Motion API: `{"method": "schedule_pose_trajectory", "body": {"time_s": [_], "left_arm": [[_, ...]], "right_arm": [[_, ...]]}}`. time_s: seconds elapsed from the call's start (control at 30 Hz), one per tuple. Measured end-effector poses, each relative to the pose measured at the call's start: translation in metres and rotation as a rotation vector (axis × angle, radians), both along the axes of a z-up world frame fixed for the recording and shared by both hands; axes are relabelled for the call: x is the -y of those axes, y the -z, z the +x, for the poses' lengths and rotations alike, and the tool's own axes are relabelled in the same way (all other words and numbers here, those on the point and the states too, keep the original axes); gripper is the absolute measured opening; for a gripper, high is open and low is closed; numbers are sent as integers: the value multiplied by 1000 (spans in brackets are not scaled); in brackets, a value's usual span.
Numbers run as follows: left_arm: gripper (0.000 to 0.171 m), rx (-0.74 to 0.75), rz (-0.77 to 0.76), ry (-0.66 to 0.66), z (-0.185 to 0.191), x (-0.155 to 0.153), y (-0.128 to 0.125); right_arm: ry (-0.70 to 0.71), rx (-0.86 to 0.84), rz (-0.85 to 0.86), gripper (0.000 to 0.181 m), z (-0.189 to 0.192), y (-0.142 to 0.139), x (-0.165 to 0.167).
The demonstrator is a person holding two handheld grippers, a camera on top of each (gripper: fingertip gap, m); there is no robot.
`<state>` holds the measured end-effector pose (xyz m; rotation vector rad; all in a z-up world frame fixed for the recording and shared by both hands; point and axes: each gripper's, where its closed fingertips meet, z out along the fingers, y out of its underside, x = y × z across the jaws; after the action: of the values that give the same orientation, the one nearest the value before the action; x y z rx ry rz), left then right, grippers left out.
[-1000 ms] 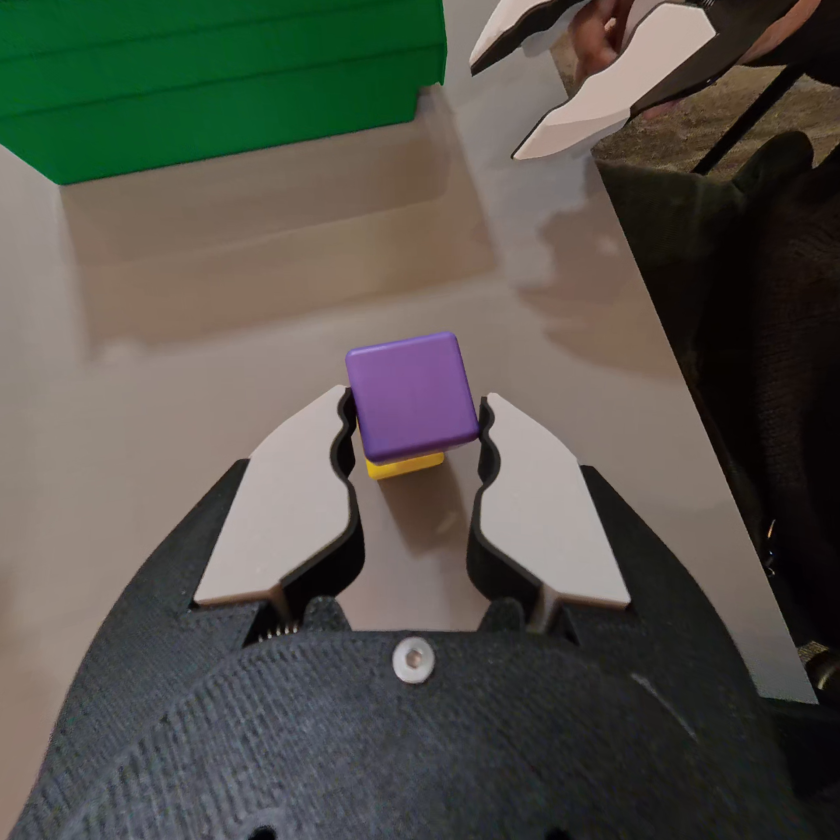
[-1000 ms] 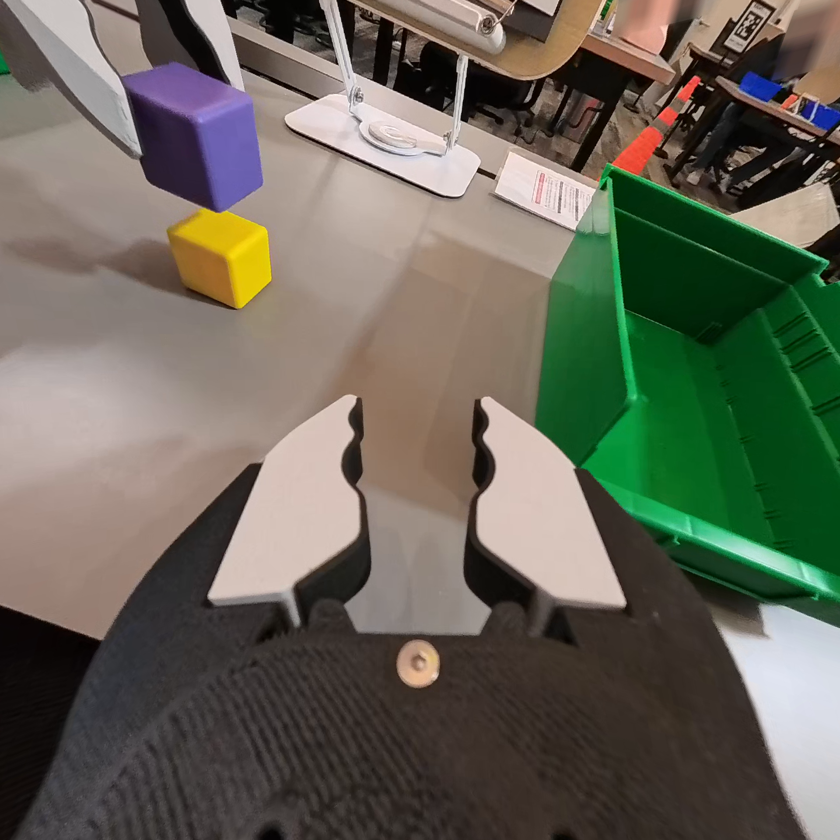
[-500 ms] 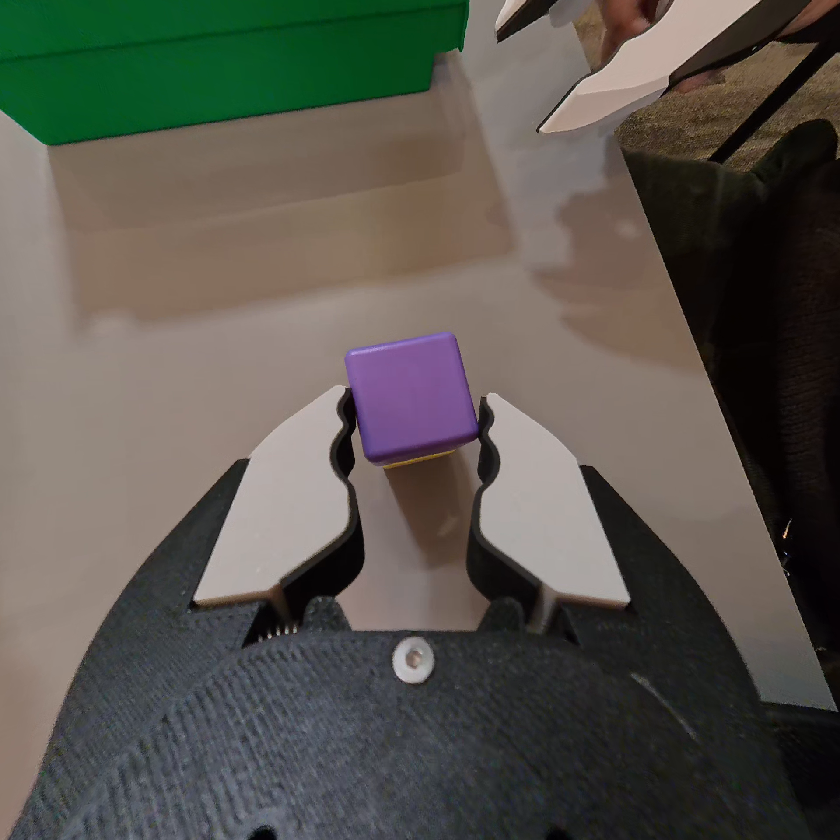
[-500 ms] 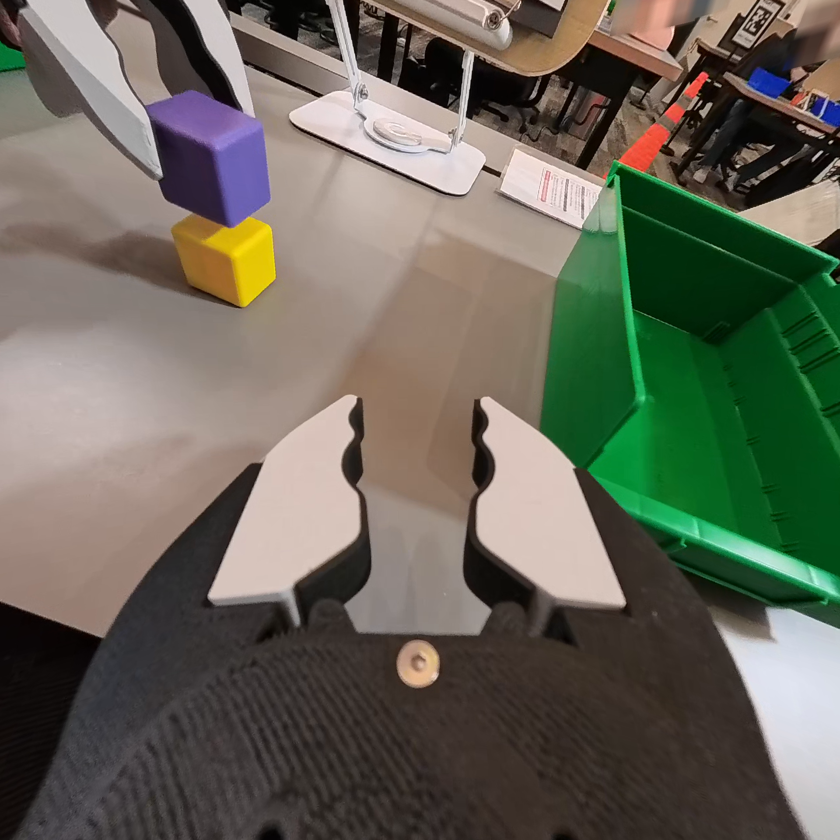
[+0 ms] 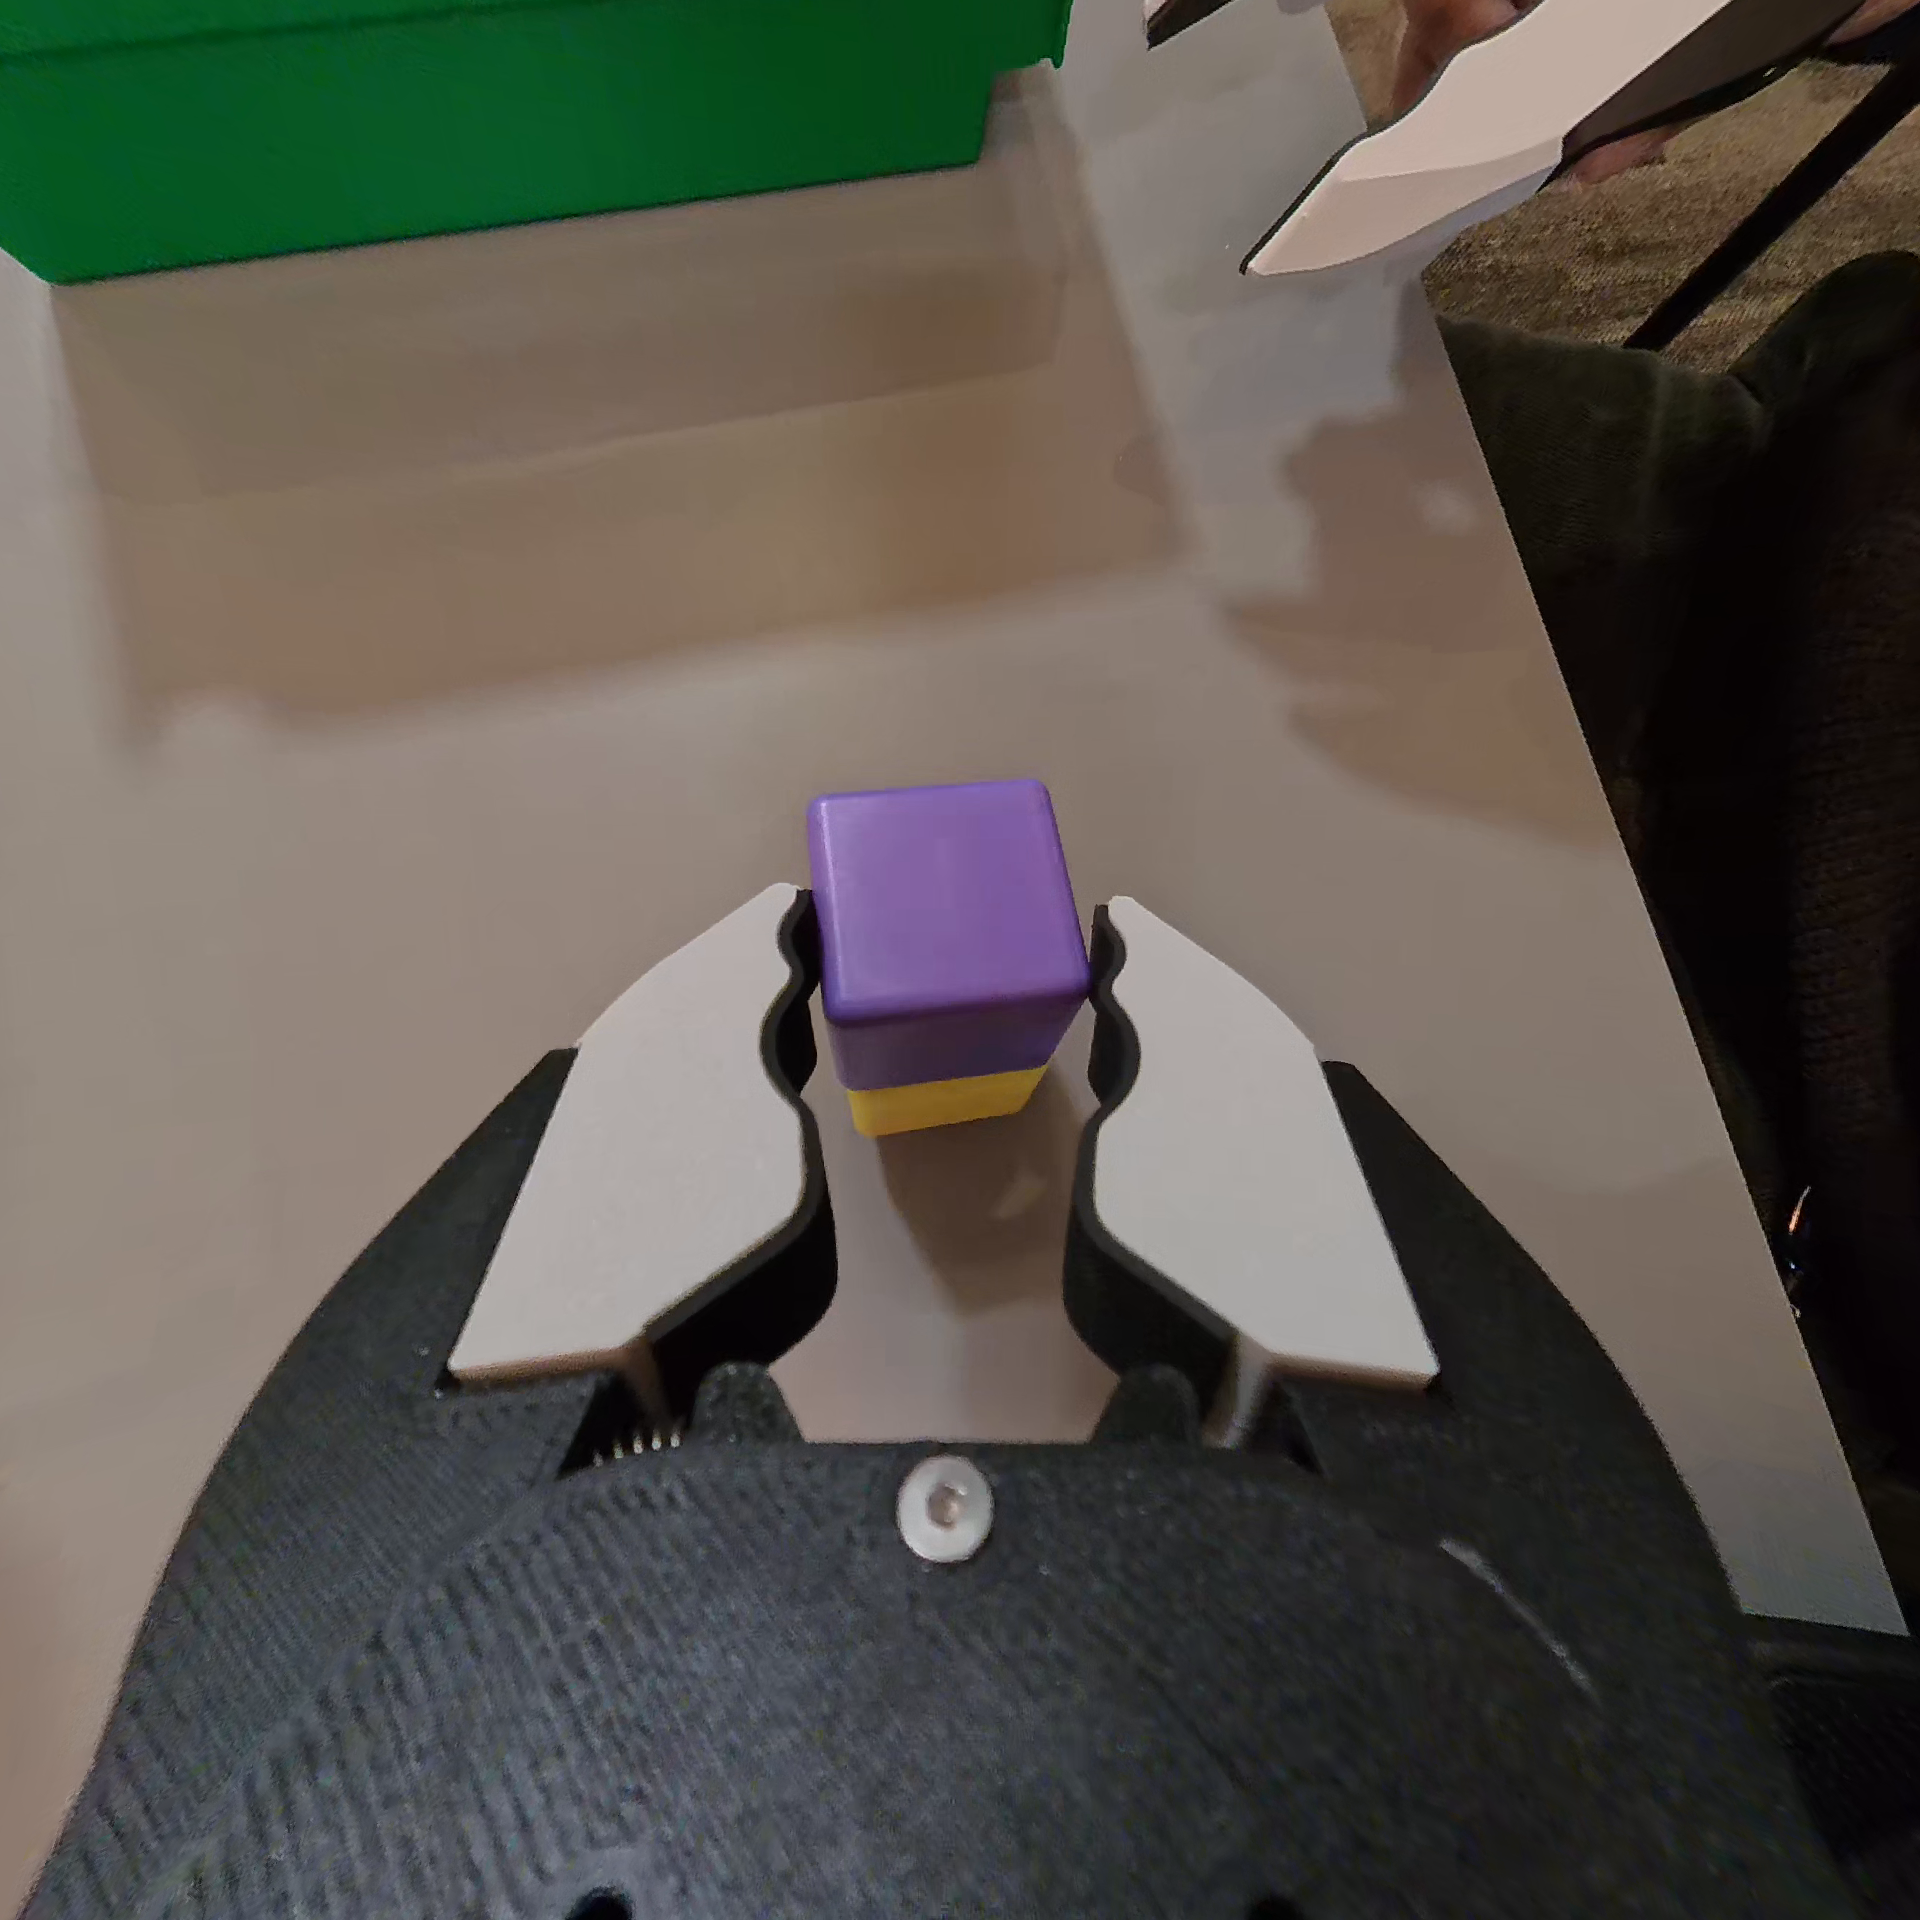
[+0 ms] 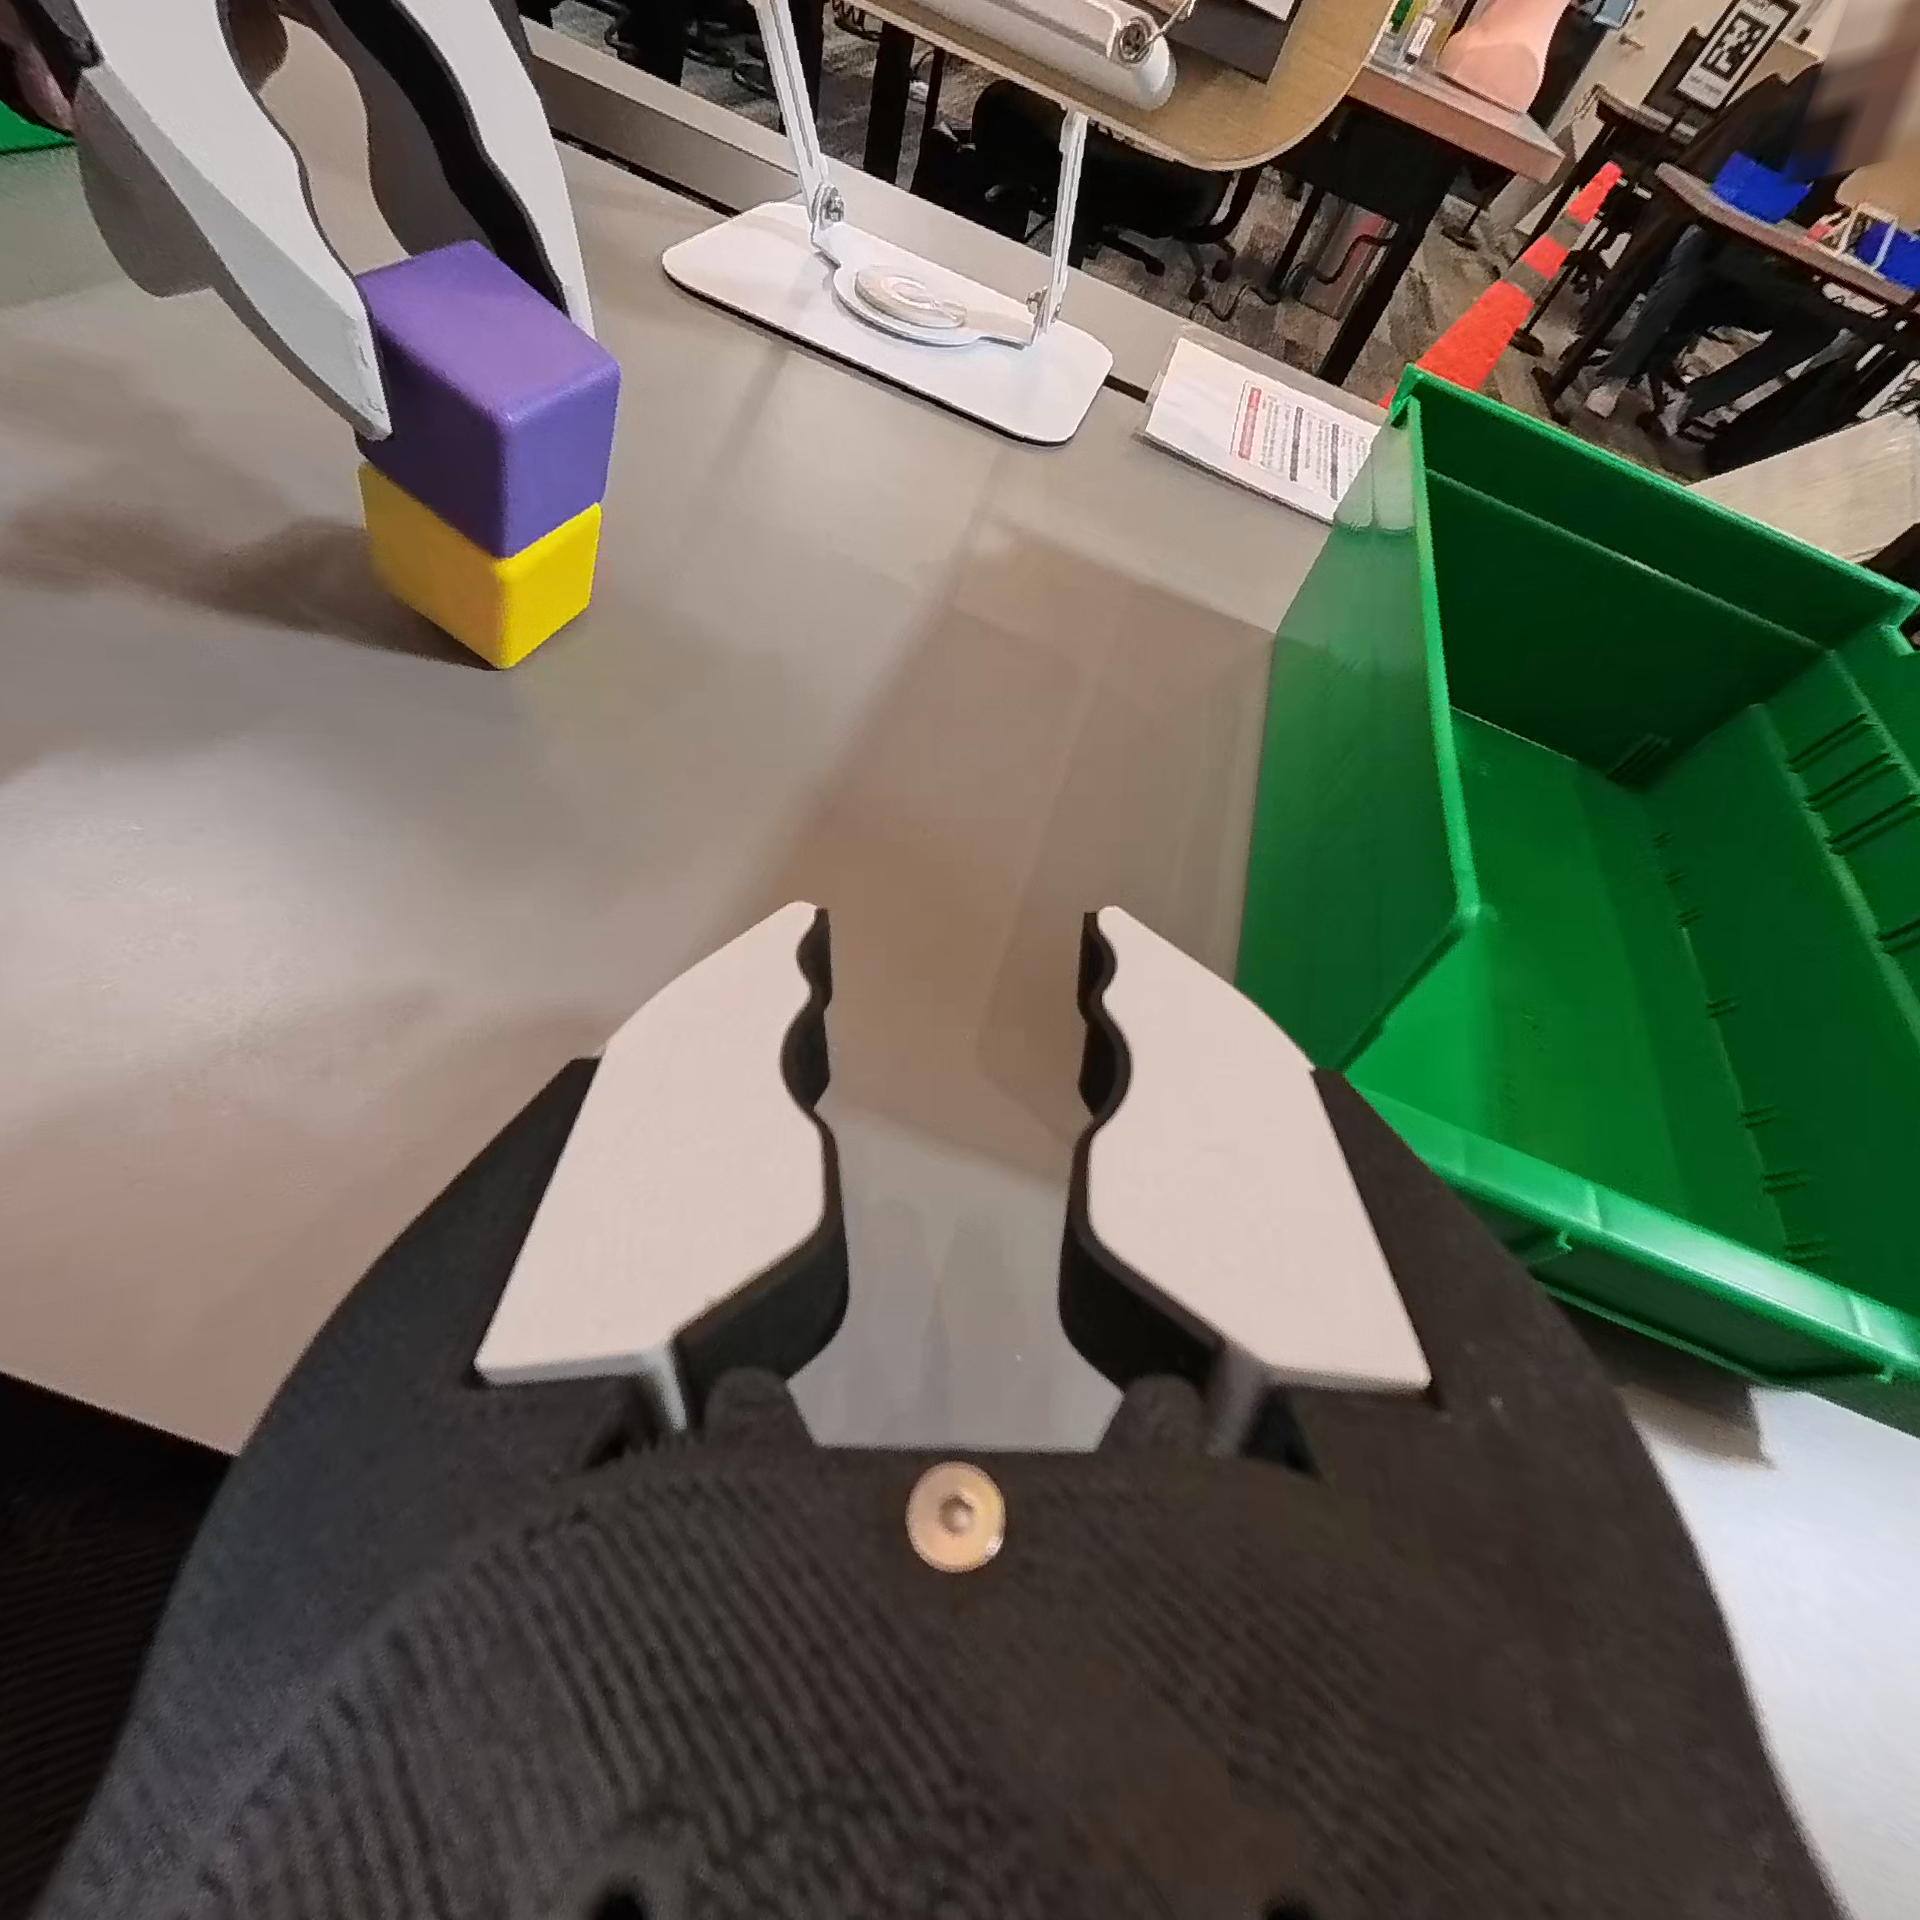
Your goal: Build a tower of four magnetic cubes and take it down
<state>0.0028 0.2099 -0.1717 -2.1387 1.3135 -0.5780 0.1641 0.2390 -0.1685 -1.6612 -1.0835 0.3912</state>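
Observation:
A purple cube [image 5: 940,899] rests on top of a yellow cube [image 5: 940,1103] on the grey table [image 5: 468,790]. My left gripper [image 5: 945,904] is shut on the purple cube, one finger on each side. The right wrist view shows the same stack at the upper left: the purple cube [image 6: 488,395] on the yellow cube [image 6: 488,587], with the left gripper [image 6: 473,364] around it. My right gripper [image 6: 954,920] is open and empty, low over the table near its front edge, apart from the stack. It also shows in the left wrist view [image 5: 1216,145] at the top right.
A green bin [image 6: 1351,831] stands on the table to the right of my right gripper; it is empty and also shows in the left wrist view [image 5: 499,135]. A white lamp base [image 6: 894,312] and a printed sheet [image 6: 1257,436] lie at the far edge. A person's dark clothing [image 5: 1714,727] borders the table edge. Across from one pair of fingers to the other is roughly 15 cm.
My left gripper has lowered the purple cube from a little above the yellow cube until it rests on it. My right gripper stays open and has barely moved.

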Motion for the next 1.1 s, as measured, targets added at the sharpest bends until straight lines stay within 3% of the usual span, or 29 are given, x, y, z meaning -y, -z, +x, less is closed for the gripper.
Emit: {"method": "schedule_pose_trajectory", "body": {"time_s": [0.37, 0.73, 0.87, 1.1], "left_arm": [[50, 55, 4, -44, -7, -1, 1], [50, 42, 113, -153, -18, -10, 7], [61, 10, 134, -196, -21, -14, 9], [64, 28, 111, -217, -24, -12, 13]], "right_arm": [[-10, -3, 0, 47, -3, -1, 0], [-54, 2, 5, 47, -18, -1, 3], [-62, 2, 4, 47, -21, -1, 3], [-64, 2, 4, 47, -21, -1, 3]]}}
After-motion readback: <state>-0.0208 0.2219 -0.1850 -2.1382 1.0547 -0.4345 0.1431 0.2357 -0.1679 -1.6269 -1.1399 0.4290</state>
